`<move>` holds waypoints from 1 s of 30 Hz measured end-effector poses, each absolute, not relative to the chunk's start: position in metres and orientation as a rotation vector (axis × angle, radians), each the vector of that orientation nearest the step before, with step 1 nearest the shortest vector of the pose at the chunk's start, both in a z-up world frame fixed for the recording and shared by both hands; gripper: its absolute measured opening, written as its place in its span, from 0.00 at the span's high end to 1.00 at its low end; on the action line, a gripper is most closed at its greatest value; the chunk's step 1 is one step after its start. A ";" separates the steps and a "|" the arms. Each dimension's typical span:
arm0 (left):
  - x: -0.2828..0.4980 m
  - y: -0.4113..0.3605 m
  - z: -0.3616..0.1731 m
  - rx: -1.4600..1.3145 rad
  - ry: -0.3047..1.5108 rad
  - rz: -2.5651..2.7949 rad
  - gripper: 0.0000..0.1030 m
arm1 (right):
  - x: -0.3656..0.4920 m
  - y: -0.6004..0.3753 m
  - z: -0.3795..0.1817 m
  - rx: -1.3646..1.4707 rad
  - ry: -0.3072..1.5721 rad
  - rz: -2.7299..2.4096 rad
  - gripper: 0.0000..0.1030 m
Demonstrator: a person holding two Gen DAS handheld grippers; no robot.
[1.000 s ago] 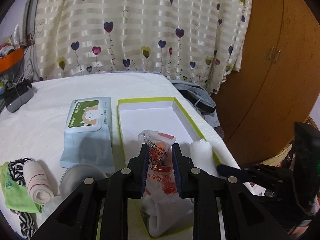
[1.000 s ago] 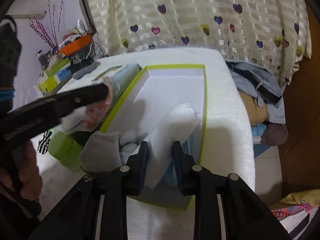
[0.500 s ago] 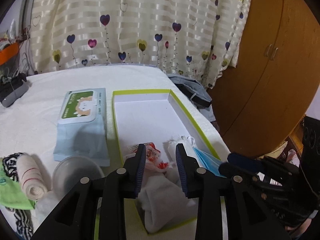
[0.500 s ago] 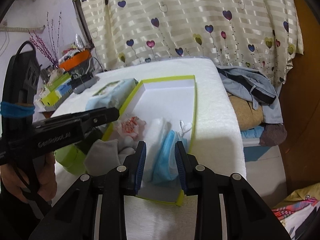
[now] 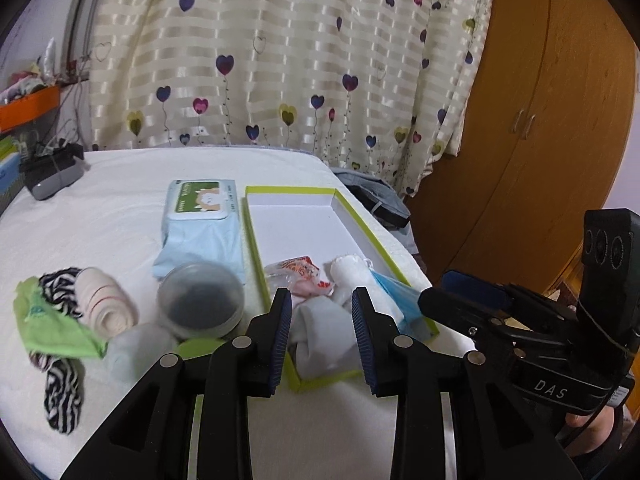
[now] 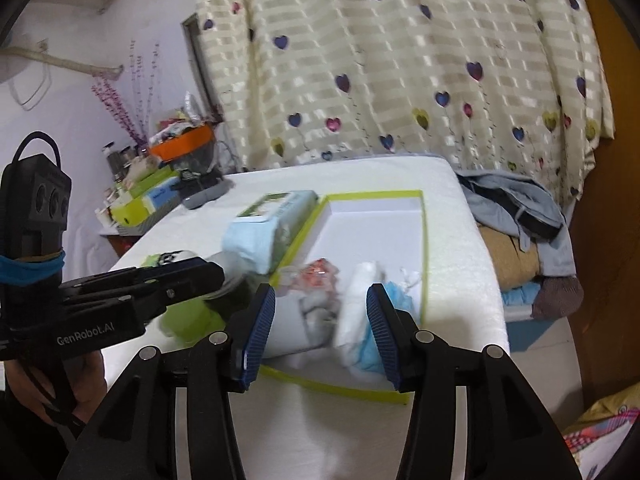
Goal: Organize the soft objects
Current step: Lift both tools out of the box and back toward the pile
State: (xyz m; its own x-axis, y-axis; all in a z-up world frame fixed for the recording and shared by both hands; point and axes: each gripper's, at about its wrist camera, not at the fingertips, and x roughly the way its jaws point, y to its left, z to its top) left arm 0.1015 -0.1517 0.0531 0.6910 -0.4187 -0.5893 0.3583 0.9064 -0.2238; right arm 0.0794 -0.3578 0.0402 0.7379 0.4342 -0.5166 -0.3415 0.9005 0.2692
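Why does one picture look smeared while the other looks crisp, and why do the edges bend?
Right wrist view: motion blur smears the curtain and the white roll in the box. Left wrist view: sharp, the wipes pack clear. Both: the fisheye lens curves the edges and darkens the corners.

Soft, even indoor light fills both views — the curtain (image 5: 280,60) glows with a satin sheen and shadows on the white bed (image 5: 100,232) stay faint. Fisheye bending curves the edges into dark corners. The right wrist view is smeared by motion blur, while the left is sharp.
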 end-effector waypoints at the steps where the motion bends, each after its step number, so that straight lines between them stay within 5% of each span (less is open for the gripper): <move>1: 0.097 -0.149 0.054 -0.099 0.674 -0.433 0.71 | 0.077 -0.355 0.041 0.161 0.604 0.438 0.50; 30: 0.051 -0.030 0.032 -0.237 0.660 -0.200 0.71 | 0.040 -0.269 0.057 0.083 0.557 0.604 0.49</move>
